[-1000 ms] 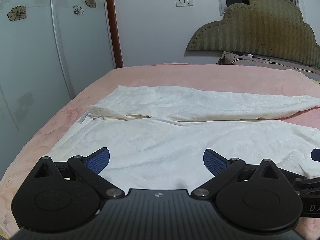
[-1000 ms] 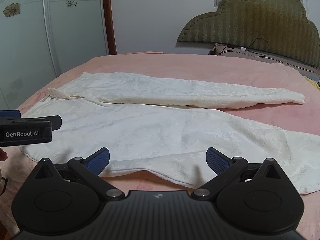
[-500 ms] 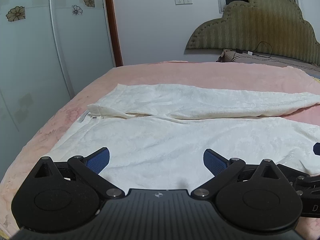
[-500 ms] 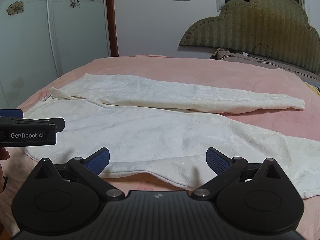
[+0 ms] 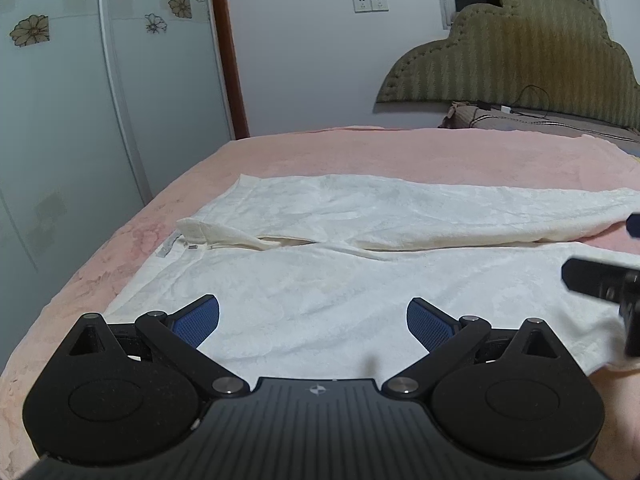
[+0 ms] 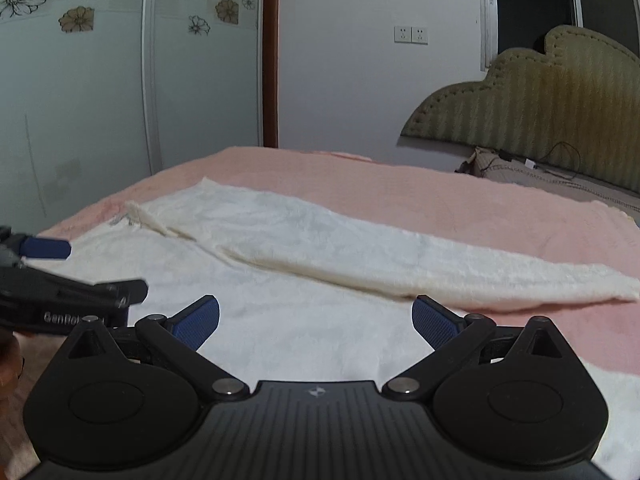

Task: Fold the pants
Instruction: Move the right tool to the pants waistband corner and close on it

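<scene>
White pants [image 5: 360, 272] lie spread flat on a pink bed, waistband to the left, both legs running to the right. The far leg [image 6: 380, 248] lies apart from the near leg. My left gripper [image 5: 313, 318] is open and empty, low over the near leg close to the waist. My right gripper [image 6: 316, 320] is open and empty over the near leg further right. Each gripper shows at the edge of the other's view: the right one in the left wrist view [image 5: 604, 280], the left one in the right wrist view [image 6: 60, 292].
The pink bedspread [image 5: 400, 152] covers the bed. A padded olive headboard [image 5: 512, 48] and a pillow with a cable [image 5: 520, 114] are at the far right. Wardrobe doors with flower patterns [image 5: 100, 80] stand along the left.
Both grippers have moved forward and up over the near leg. The right gripper has swung leftward and now sits closer to the left one. Both stay open.
</scene>
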Motion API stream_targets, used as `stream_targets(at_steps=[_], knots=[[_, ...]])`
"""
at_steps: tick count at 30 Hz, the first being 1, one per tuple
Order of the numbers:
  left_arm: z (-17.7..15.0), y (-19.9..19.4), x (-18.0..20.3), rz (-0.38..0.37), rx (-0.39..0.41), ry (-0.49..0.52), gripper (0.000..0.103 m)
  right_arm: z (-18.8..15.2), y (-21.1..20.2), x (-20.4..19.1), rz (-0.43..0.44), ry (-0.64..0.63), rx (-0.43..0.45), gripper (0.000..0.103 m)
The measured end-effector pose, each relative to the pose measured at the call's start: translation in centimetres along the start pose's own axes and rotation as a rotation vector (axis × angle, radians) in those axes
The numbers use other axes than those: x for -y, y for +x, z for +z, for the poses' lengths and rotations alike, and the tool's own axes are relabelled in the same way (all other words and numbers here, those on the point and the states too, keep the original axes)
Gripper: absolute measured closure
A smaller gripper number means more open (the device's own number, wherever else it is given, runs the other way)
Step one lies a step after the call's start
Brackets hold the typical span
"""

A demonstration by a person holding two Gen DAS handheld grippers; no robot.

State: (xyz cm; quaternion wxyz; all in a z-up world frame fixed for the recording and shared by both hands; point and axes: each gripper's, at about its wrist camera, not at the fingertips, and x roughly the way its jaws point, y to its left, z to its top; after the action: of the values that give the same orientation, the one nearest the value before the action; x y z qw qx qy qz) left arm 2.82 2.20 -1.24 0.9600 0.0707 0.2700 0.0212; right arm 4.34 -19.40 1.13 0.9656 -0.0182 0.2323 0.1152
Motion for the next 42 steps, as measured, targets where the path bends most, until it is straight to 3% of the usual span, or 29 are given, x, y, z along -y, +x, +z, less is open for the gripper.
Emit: stream_targets(at_steps=[3, 6, 12, 16, 21, 24, 29, 31, 36, 40, 42], knots=[[0.2, 0.8, -1.1, 0.007, -0.003, -0.021, 0.002, 1.1, 1.9, 0.0, -0.012, -0.049, -0.011, 0.0], [0.6, 1.5, -2.2, 0.006, -0.004, -0.029, 0.002, 2.1, 4.5, 0.2, 0.041, -0.084, -0.043, 0.0], [1.5, 3.3, -4.4, 0.036, -0.017, -0.064, 0.002, 4.5, 8.8, 0.8, 0.193, -0.168, 0.068, 0.0], [2.4, 4.7, -6.1, 0.053, -0.022, -0.102, 0.003, 7.0, 14.9, 0.5, 0.232, -0.281, -0.065, 0.0], [3.5, 6.7, -7.9, 0.054, -0.056, -0.123, 0.002, 9.8, 22.4, 1.4, 0.281, -0.228, -0.165, 0.0], [4.1, 8.2, -8.2, 0.09, -0.095, -0.091, 0.002, 10.6, 26.7, 1.2, 0.261, -0.24, -0.208, 0.001], [5.2, 10.1, -8.8, 0.106, -0.118, -0.054, 0.002, 11.4, 33.1, 1.7, 0.312, -0.173, -0.3, 0.022], [5.9, 10.8, -9.0, 0.103, -0.122, -0.043, 0.002, 11.7, 35.1, 2.4, 0.347, -0.129, -0.317, 0.037], [9.1, 13.4, -9.7, 0.084, -0.122, -0.052, 0.002, 11.9, 38.5, 4.1, 0.47, 0.001, -0.348, 0.053], [12.0, 17.1, -10.4, 0.025, -0.151, -0.094, 0.002, 12.2, 38.5, 3.5, 0.539, -0.046, -0.345, 0.082], [13.5, 19.6, -11.0, -0.012, -0.191, -0.144, 0.002, 12.2, 37.1, 2.0, 0.51, -0.171, -0.297, 0.09]])
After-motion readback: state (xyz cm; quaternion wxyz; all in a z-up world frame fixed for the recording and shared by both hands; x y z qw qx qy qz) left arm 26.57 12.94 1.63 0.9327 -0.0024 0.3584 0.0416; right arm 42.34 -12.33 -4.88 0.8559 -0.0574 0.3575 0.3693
